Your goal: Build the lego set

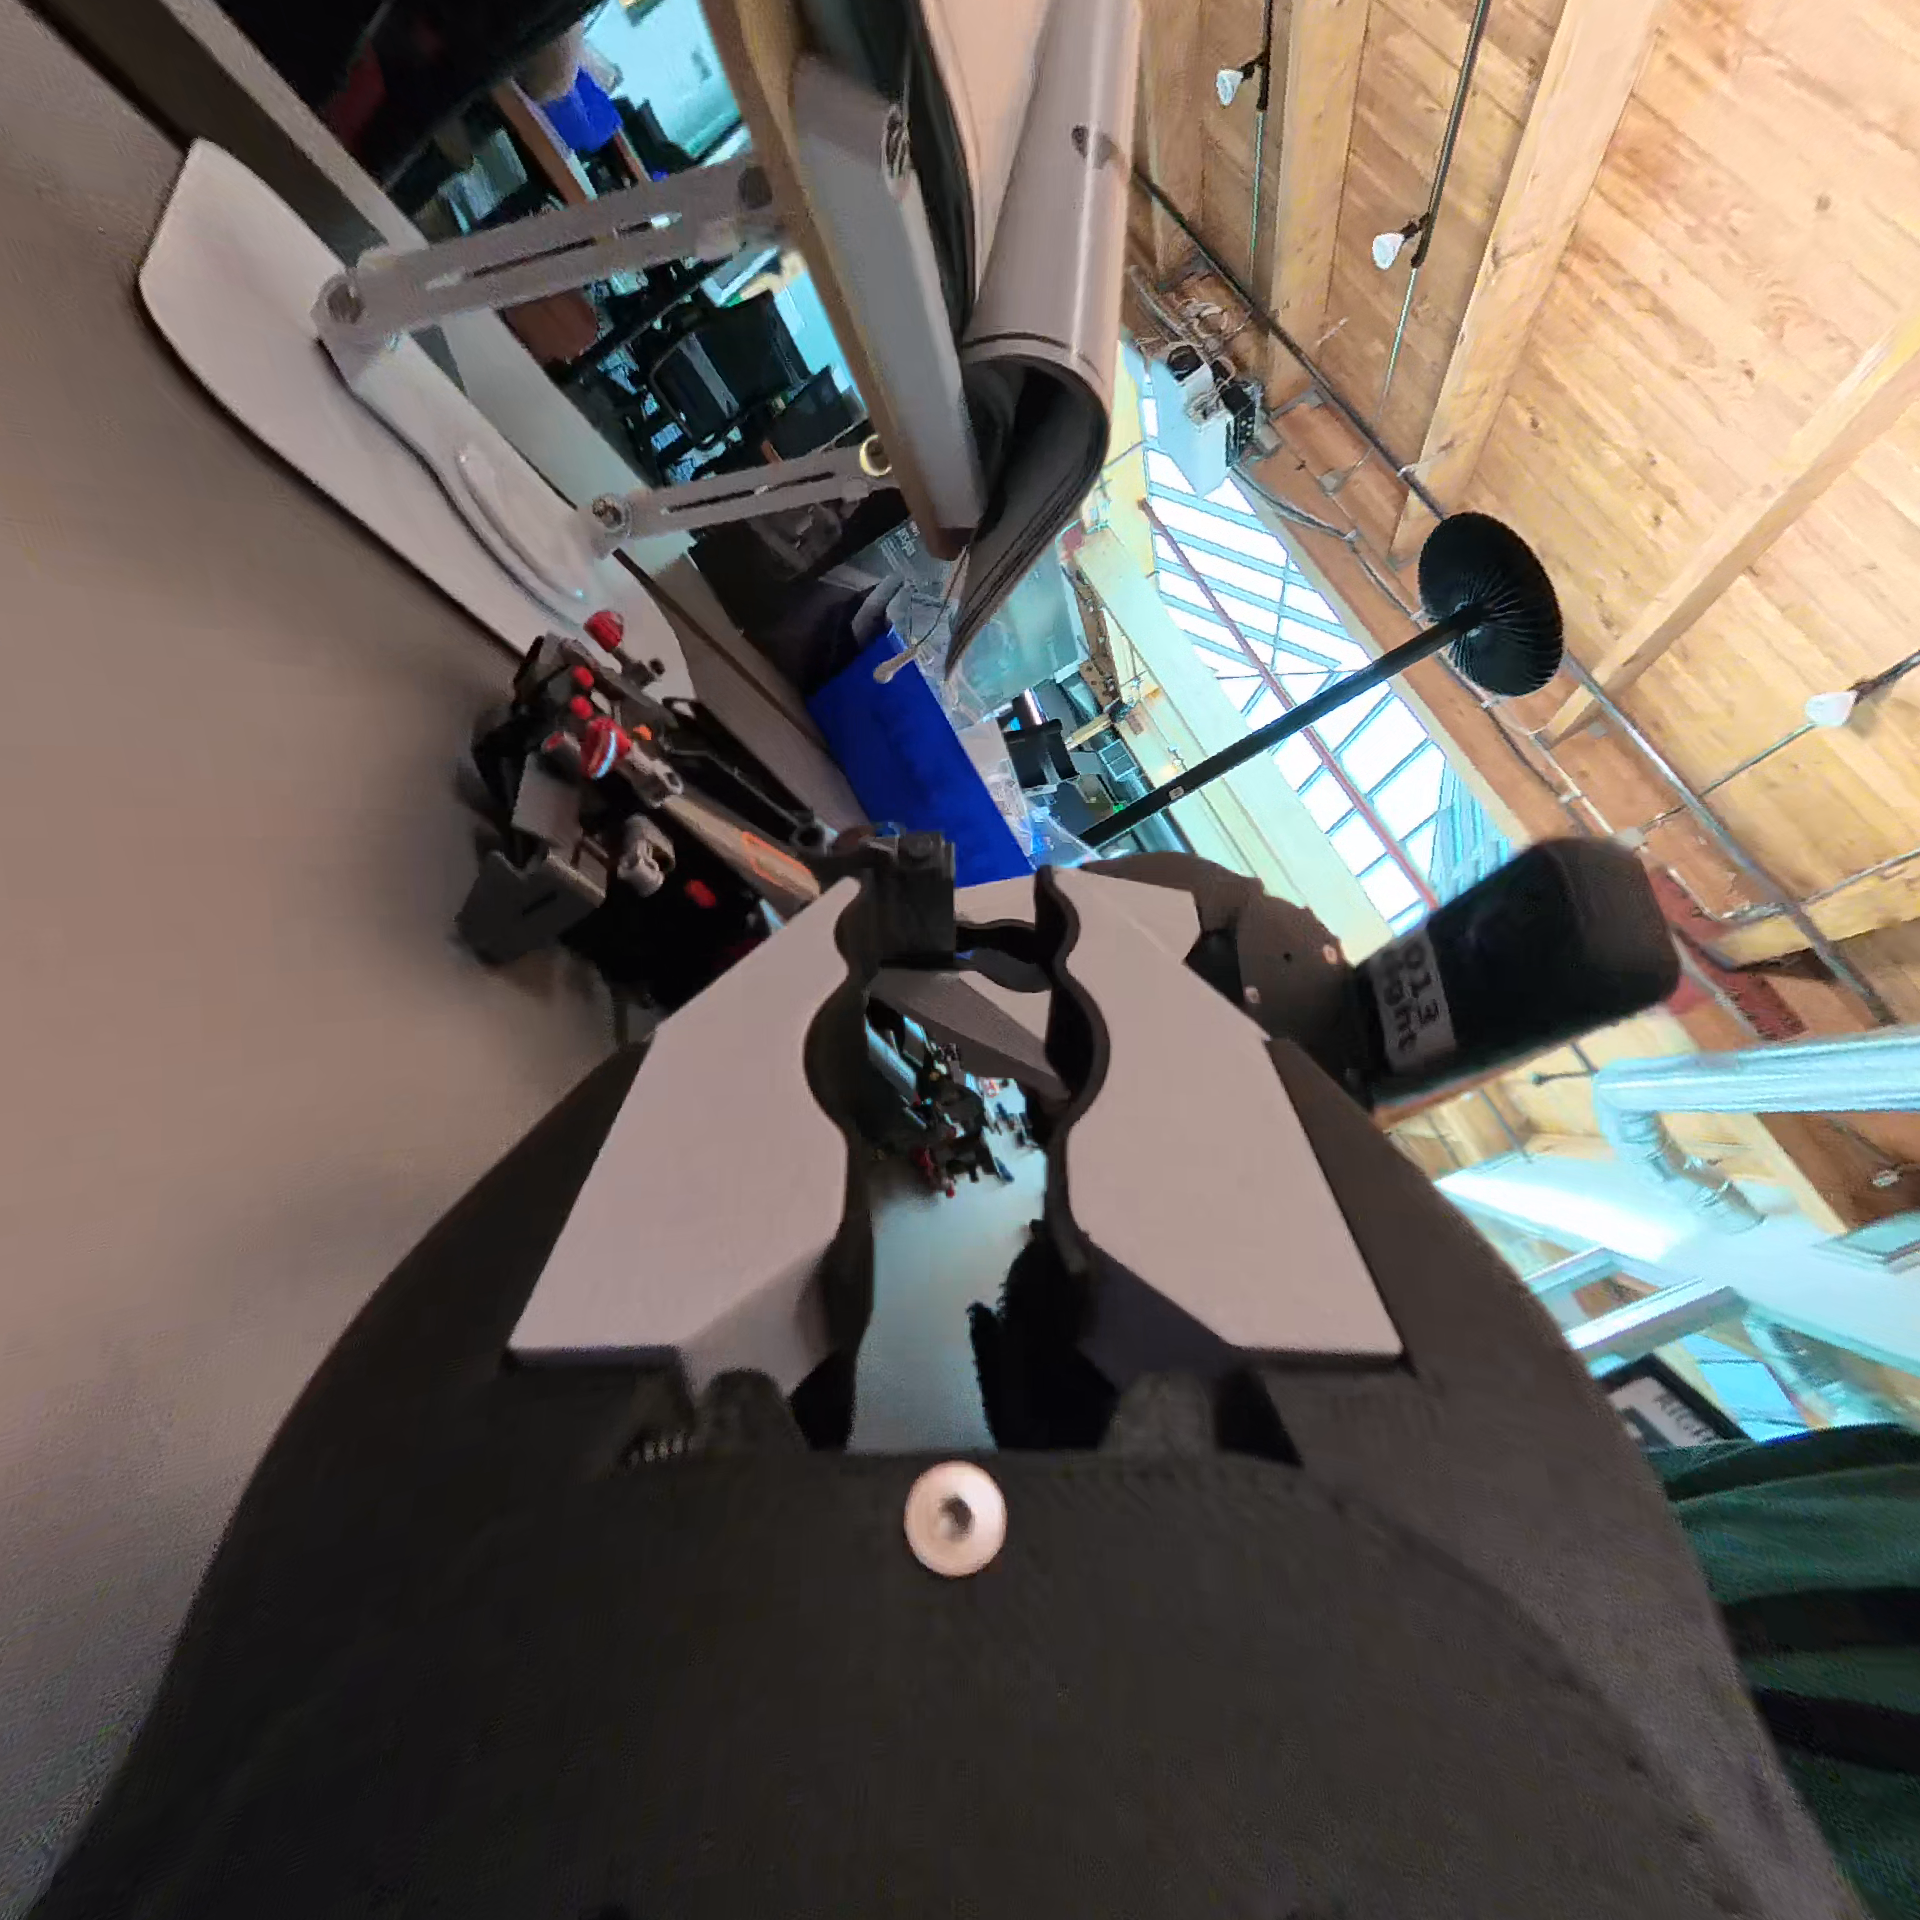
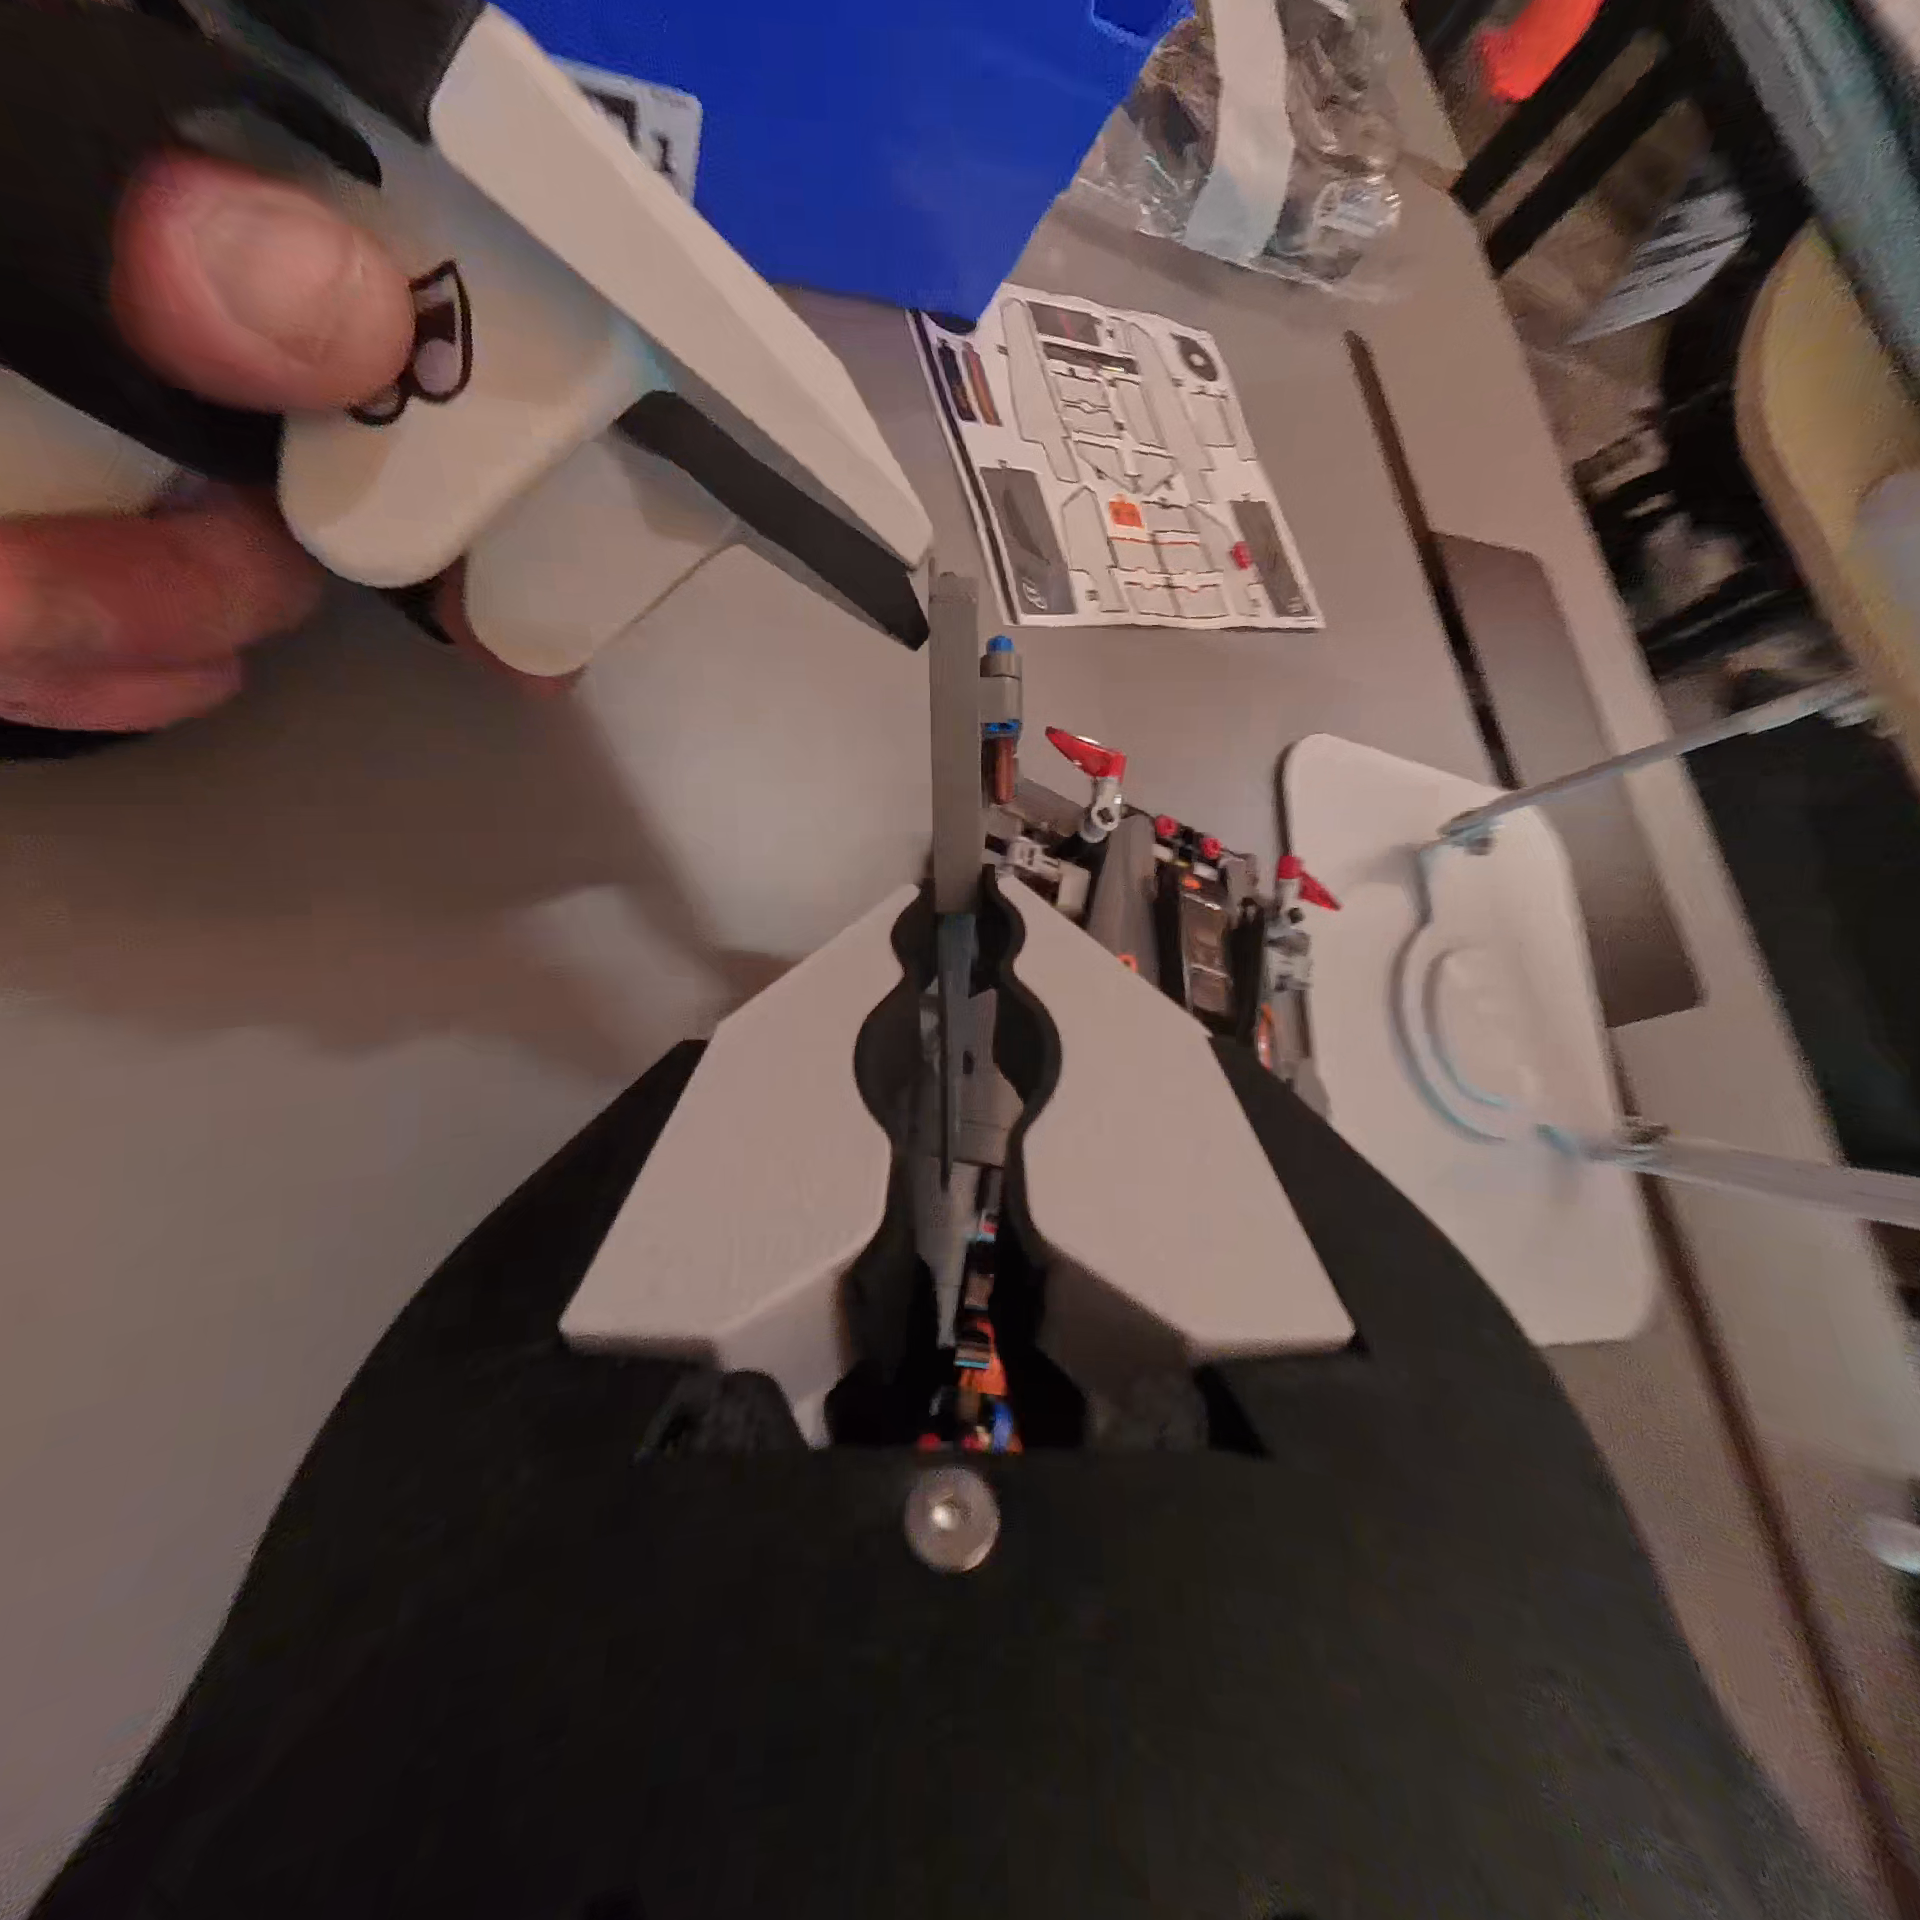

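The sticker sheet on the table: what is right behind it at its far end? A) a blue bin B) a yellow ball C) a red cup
A: in the right wrist view the sticker sheet lies flat on the table with the blue bin at its far end.

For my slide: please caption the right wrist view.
Right hand-held gripper shut on a grey Lego panel; left hand-held gripper at its top.
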Motion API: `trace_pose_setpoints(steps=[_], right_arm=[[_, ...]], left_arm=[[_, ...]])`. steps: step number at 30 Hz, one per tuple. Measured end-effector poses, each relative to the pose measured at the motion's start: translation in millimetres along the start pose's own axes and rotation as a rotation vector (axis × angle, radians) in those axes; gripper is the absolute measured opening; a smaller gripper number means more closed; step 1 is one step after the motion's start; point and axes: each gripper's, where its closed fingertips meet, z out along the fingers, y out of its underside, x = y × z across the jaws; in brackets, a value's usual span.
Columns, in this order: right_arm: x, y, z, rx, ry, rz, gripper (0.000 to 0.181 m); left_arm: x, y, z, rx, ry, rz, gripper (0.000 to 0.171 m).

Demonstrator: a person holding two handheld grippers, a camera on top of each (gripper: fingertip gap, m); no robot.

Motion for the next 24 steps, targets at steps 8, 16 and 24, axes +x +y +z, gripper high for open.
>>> trace_pose_setpoints(steps=[8, 16, 24], right_arm=[[-17, -24, -42, 0.211, -0.741, 0.632, 0.005], [-9, -28, -52, 0.256, -0.854, 0.747, 0.007], [15, -18, -42, 0.095, -0.086, 0.019, 0.043]], left_arm=[[23, 6, 12, -0.052, 0.123, 0.030, 0.028], [29, 5, 19, -0.043, 0.172, -0.003, 0.012], [7, 6, 22, -0.070, 0.028, -0.099, 0.012]])
